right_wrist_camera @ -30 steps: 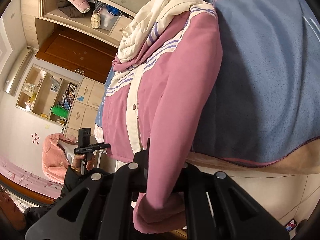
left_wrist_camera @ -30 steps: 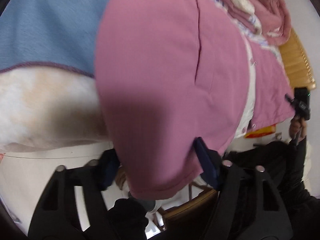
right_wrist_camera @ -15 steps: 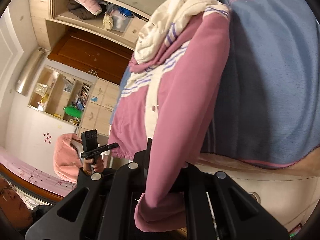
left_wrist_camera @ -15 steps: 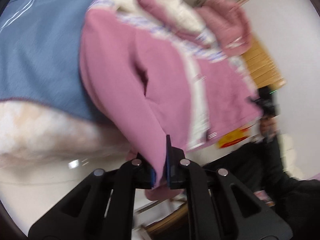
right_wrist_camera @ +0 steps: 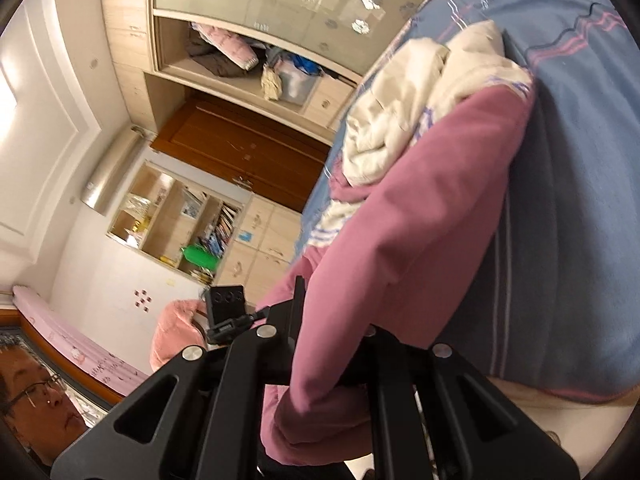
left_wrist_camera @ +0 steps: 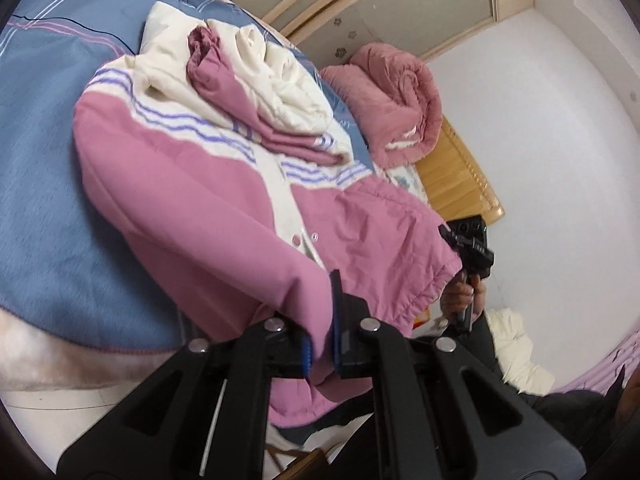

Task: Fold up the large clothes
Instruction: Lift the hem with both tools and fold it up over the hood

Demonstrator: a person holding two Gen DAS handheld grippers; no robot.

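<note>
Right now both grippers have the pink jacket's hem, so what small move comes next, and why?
Probably lift the hem and carry it toward the collar: the left gripper and right gripper each pinch the pink jacket, which lies spread on the blue bedcover.

I see the jacket (left_wrist_camera: 208, 208): pink body, cream upper part and placket, thin purple stripes across chest. Bedspread (left_wrist_camera: 44, 184) under it: blue, with pink and white lines near the far end. Rolled blanket (left_wrist_camera: 392, 96): dusty pink. Wardrobe door (right_wrist_camera: 240, 148): dark brown.
</note>
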